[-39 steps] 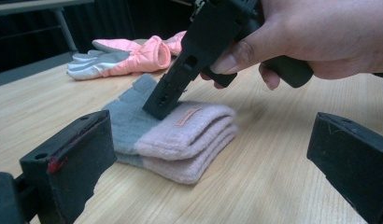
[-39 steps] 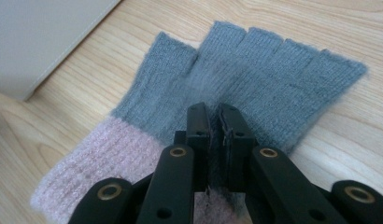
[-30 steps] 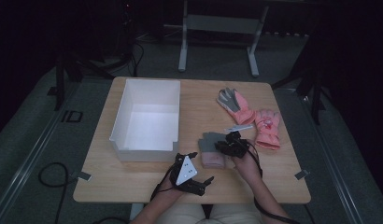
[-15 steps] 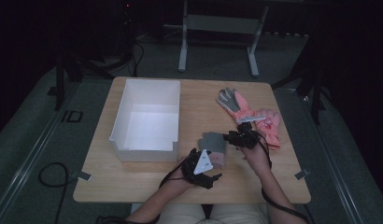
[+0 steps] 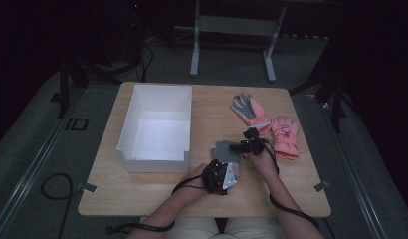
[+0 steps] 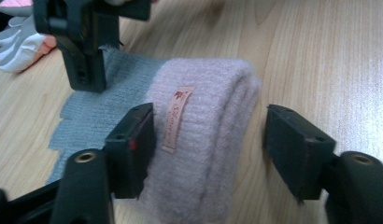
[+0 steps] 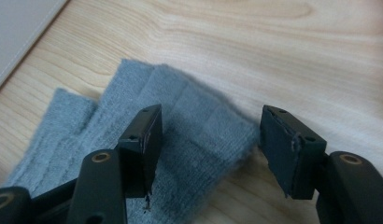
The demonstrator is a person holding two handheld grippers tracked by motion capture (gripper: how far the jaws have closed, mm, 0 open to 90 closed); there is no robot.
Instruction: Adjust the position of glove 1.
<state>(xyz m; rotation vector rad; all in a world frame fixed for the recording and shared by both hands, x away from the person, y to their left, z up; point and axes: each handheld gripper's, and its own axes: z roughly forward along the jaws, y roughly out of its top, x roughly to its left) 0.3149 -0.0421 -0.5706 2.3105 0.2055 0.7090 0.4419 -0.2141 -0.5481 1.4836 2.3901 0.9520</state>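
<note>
We hold the left gripper point(image 6: 208, 149) with jaws spread wide around the pink cuff point(image 6: 203, 135) of the knit glove point(image 5: 223, 152), which lies near the table's point(image 5: 142, 189) front edge beside the white bin point(image 5: 154, 127). The right gripper point(image 7: 208, 144) stands open over its grey fingers point(image 7: 133, 116). The left gripper view reveals a cuff label point(image 6: 178, 116); bare wood lies right.

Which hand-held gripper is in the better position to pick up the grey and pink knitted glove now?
Left. The left hand-held gripper is open with its jaws on either side of the glove's thick pink cuff. The right hand-held gripper is also open, but sits over the thin, flat grey end, which is probably harder to grip.
</note>
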